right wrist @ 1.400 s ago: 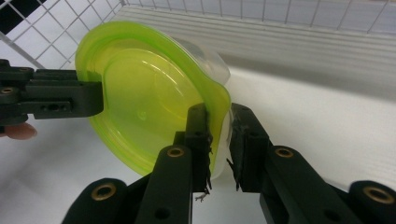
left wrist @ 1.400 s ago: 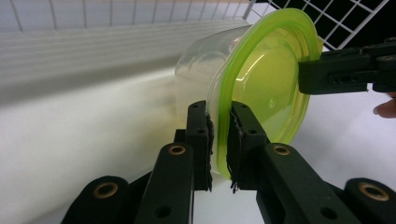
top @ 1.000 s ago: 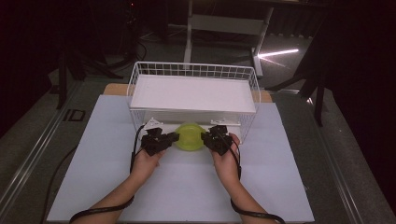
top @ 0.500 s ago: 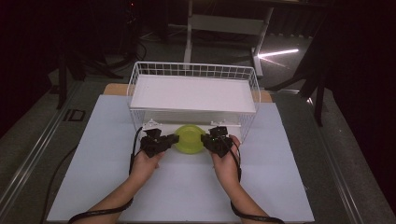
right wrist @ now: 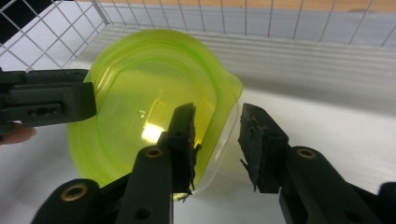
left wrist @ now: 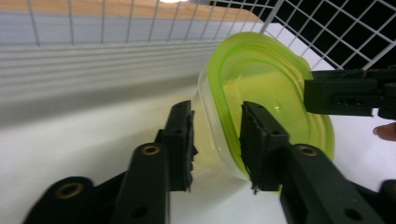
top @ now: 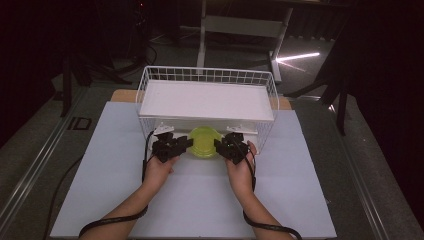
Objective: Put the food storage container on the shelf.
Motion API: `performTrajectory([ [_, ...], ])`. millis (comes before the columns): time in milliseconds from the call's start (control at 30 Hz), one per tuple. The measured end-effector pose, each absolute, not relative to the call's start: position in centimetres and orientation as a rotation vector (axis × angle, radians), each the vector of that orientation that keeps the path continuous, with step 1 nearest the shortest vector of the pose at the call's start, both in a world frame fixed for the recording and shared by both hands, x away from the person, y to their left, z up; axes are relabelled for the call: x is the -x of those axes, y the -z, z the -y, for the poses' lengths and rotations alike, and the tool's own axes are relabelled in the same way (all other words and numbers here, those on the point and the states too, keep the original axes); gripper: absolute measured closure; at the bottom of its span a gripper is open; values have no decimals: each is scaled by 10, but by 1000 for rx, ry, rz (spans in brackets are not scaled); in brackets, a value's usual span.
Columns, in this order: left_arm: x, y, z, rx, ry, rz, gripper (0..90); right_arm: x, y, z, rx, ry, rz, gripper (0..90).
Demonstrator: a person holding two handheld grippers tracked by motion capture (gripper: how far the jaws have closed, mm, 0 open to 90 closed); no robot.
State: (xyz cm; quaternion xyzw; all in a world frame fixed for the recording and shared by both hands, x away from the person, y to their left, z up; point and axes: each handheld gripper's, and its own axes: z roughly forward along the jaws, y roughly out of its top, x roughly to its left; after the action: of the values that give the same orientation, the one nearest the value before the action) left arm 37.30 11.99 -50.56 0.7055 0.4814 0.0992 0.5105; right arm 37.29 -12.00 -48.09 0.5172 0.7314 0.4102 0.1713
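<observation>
Green bowl (top: 204,142) sits on the white tabletop (top: 200,195) just in front of the wire basket (top: 207,97), between the two grippers. The high view gives that layout: the left gripper (top: 184,145) at the bowl's left edge, the right gripper (top: 220,146) at its right edge, each with a black cable trailing back along the forearm. The gripper views add what the high view cannot: the bowl (left wrist: 261,102) is translucent yellow-green plastic with a thin, clear-looking wall and a rounded rim, tipped so that its hollow faces the cameras.

In the left gripper view the left gripper (left wrist: 217,140) straddles the rim, one jaw outside the wall and one inside; its jaws have just been opening, and a gap shows between pads and plastic. The right gripper view shows the same for the right gripper (right wrist: 217,142) on the opposite rim (right wrist: 224,98): its jaws have just been opening and stand spread around the wall without pressing it.

Behind the bowl the basket's white wire grid (right wrist: 46,28) and a white ribbed panel (left wrist: 93,65) close off the far side.
</observation>
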Motion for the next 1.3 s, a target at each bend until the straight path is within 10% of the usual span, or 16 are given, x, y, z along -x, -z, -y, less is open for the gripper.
performTrajectory([
  [733,-333,489,-134,-1647,-308,-1038,414,-337,472,114,-1344,-1268,-2128,554],
  [1133,-308,498,-152,-1661,-299,-994,134,-318,484,96,-1290,-1145,-2247,899],
  [1300,-302,503,-156,-1671,-330,-990,15,-321,493,89,-1287,-1114,-2288,900],
])
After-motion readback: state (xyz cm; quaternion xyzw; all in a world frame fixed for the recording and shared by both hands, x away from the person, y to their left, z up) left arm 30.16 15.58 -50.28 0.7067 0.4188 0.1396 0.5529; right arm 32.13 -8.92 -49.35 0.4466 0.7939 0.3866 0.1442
